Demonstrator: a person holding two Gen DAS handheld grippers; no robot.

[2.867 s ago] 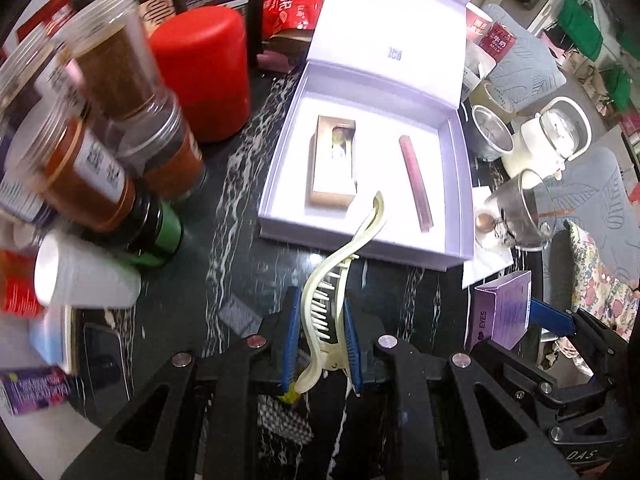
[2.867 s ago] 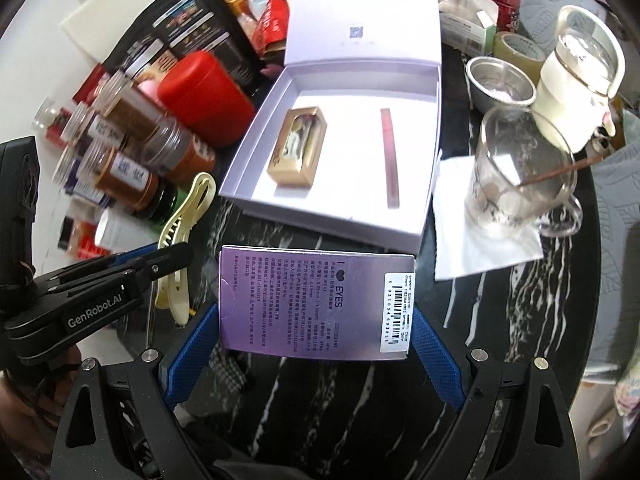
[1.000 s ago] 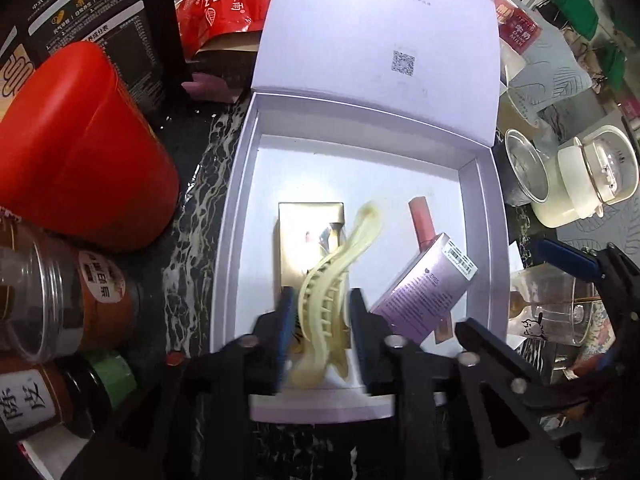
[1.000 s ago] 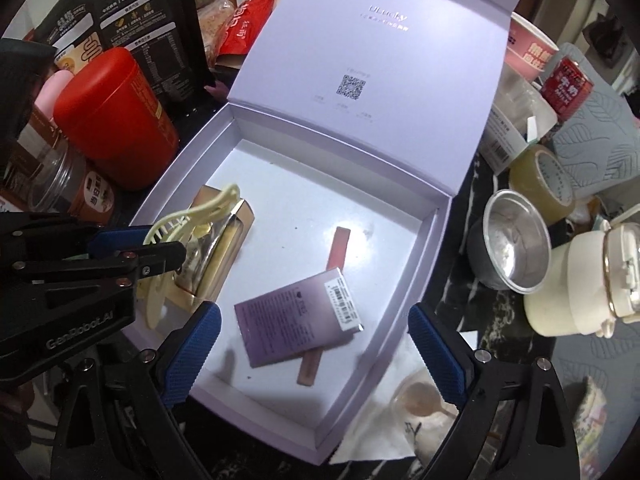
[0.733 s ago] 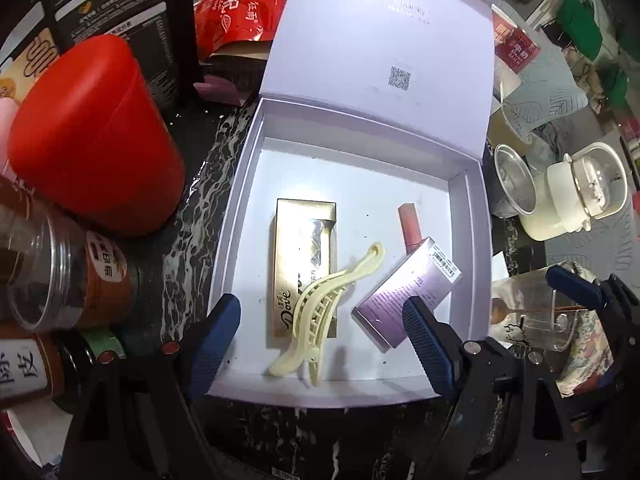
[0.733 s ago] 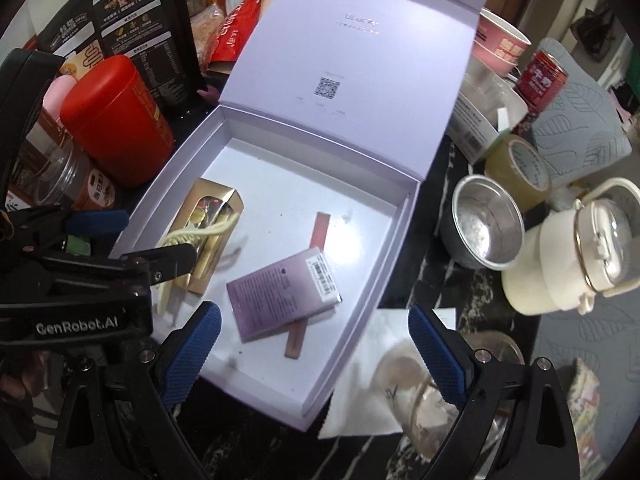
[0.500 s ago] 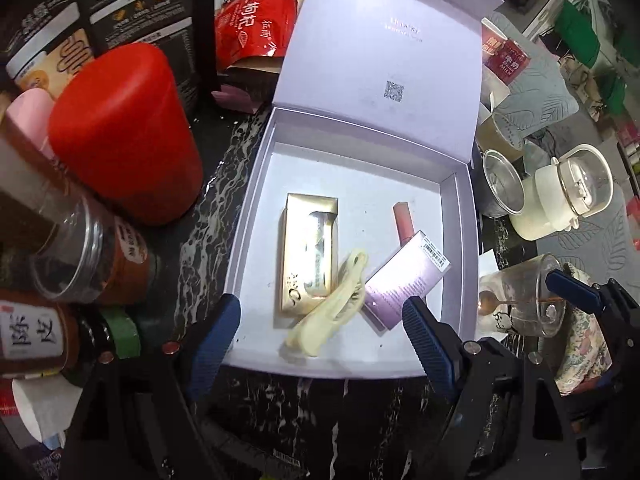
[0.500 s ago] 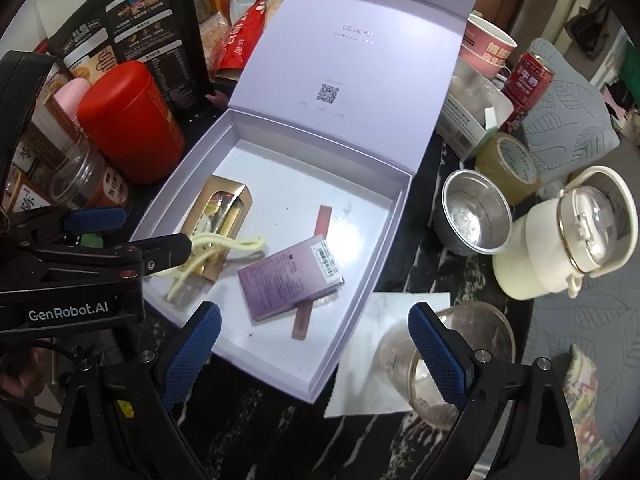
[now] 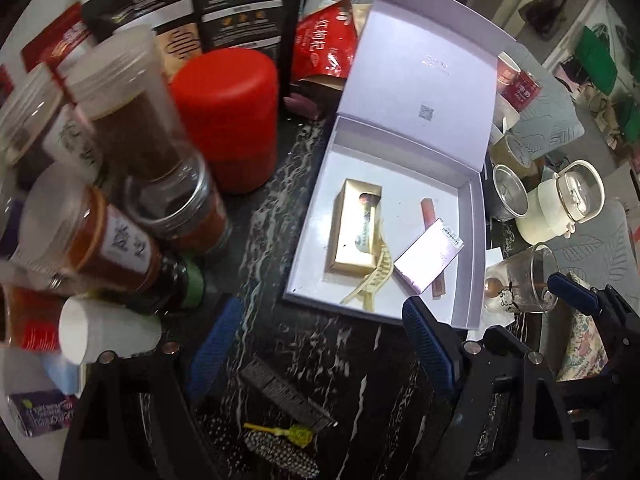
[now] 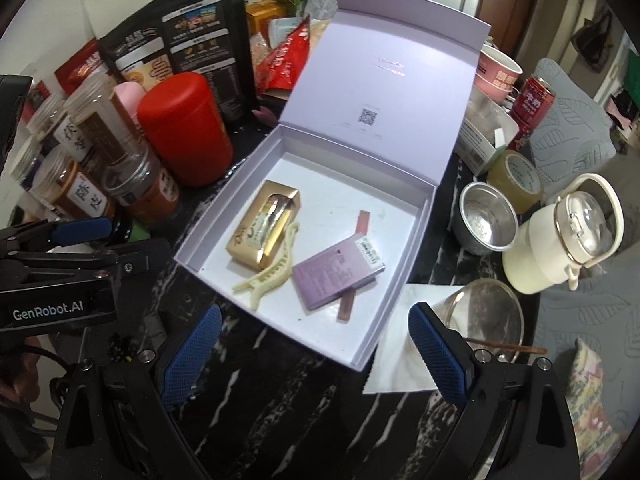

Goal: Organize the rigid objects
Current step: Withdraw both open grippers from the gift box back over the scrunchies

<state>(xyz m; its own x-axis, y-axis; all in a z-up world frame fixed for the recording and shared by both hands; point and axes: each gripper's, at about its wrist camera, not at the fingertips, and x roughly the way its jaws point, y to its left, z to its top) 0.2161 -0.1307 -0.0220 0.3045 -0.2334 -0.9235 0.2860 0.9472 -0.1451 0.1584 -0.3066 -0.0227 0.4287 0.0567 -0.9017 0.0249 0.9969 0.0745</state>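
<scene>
Lilac gift box (image 10: 224,236), lid up: we count gold box (image 10: 262,238), cream hair claw (image 10: 268,276), purple carton (image 10: 336,274). Left hand-held gripper (image 9: 316,346) and right hand-held gripper (image 10: 314,354): both apart, empty.

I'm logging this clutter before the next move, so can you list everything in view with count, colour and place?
gift box: one, lilac, open, centre of dark marbled table
gold box: one, inside gift box, left
hair claw: one, cream, inside, against gold box
purple carton: one, inside, lying over pink stick
red canister: one, left of gift box
spice jars: several, clear, far left
steel cup: one, right of gift box
cream kettle: one, far right
glass mug: one, clear, on white napkin
tape roll: one, yellowish, behind steel cup
left gripper: open, empty
right gripper: open, empty
</scene>
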